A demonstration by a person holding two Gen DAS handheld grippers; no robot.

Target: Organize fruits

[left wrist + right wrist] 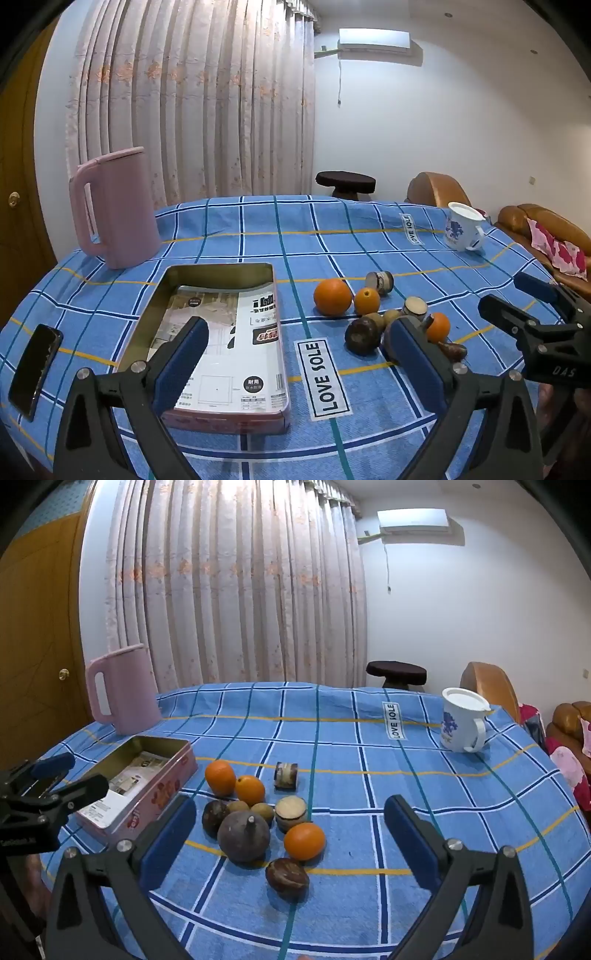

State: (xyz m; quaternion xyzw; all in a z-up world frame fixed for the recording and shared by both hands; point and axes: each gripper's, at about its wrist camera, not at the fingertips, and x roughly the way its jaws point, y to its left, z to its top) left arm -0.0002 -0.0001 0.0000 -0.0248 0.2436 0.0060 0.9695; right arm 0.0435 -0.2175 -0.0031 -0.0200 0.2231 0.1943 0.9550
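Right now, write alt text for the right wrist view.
Open right gripper hangs over a cluster of oranges and dark brown fruits on a blue checked tablecloth. A pink rectangular tin sits left; pink plastic jug and white mug behind.

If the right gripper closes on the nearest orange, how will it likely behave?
The orange looks round and smooth, so it would probably roll if nudged. It likely feels firm and slightly slippery. The open right gripper looks wide enough.

Place: home living room | Evidence: long pink curtain (pixel 236 590), brown leather sofa (pixel 546 229), wall air conditioner (pixel 373 41), wooden door (pixel 40 635), table with blue checked cloth (pixel 369 749)
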